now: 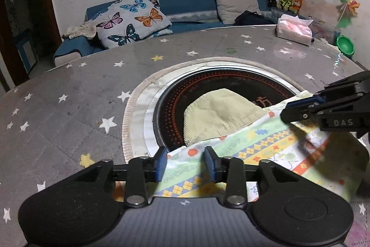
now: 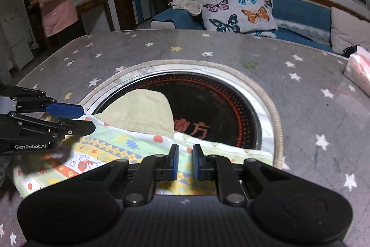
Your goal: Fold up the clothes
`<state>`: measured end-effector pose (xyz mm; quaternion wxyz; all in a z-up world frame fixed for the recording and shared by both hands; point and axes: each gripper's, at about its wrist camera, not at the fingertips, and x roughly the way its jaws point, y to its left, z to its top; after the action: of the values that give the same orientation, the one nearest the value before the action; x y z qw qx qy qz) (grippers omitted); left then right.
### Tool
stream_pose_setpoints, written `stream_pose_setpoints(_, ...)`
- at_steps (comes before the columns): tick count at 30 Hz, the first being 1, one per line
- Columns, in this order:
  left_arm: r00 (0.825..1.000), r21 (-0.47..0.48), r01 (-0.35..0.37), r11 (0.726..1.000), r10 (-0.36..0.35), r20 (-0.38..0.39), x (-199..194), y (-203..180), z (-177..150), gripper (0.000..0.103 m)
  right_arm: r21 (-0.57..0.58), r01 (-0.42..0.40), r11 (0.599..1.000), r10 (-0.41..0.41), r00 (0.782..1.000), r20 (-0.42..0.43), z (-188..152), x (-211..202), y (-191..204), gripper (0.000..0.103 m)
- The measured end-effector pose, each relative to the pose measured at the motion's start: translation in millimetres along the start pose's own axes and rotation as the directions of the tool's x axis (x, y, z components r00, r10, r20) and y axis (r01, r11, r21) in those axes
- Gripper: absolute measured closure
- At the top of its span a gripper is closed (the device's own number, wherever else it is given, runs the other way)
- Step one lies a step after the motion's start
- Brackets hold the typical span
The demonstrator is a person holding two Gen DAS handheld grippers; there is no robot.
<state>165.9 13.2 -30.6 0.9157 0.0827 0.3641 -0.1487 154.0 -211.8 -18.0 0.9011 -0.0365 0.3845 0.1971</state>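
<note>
Clothes here means one small patterned garment [image 1: 266,149] with a pale green ribbed cuff [image 1: 219,115], lying on the star-print table [image 1: 69,112] with its far edge draped over the round black cooktop [image 1: 185,94] set in the middle. The left gripper [image 1: 185,162] has its jaws spread, with the near hem between the pads but not pinched. The right gripper [image 2: 184,160] has its jaws nearly together on a pinch of the hem, probably so that edge can be carried over for a fold.
</note>
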Motion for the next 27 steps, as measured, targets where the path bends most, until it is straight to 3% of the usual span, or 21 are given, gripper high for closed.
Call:
stream_pose_setpoints(1, 1.000, 0.001, -0.005, 1.000, 0.005, 0.000, 0, 0, 0, 0.056, -0.002, -0.005, 1.000, 0.005, 1.000, 0.006, 0, -3, 1, 0.089)
stream_pose_setpoints(4, 1.000, 0.002, -0.015, 1.000, 0.015, 0.002, -2, 0, -2, 0.048, -0.007, -0.021, 1.000, 0.021, 1.000, 0.023, 0, -11, 6, 0.071)
stream_pose_setpoints(8, 1.000, 0.006, -0.029, 1.000, 0.029, 0.011, -7, -2, -4, 0.037, -0.036, -0.042, 0.998, 0.043, 0.999, 0.029, -6, -16, 20, 0.067)
stream_pose_setpoints(12, 0.999, 0.005, -0.043, 0.999, 0.043, 0.030, -16, -2, -7, 0.023, -0.063, -0.049, 0.997, 0.051, 0.998, 0.032, -16, -20, 34, 0.053)
stream_pose_setpoints(19, 0.994, -0.033, -0.065, 0.997, 0.068, 0.089, -36, 3, -12, 0.000, -0.095, -0.035, 0.995, 0.039, 0.998, 0.042, -35, -25, 55, 0.042)
stream_pose_setpoints(27, 0.980, -0.082, -0.115, 0.990, 0.127, 0.155, -64, 16, -16, 0.000, -0.121, -0.020, 0.992, 0.031, 0.996, 0.085, -55, -36, 75, 0.022)
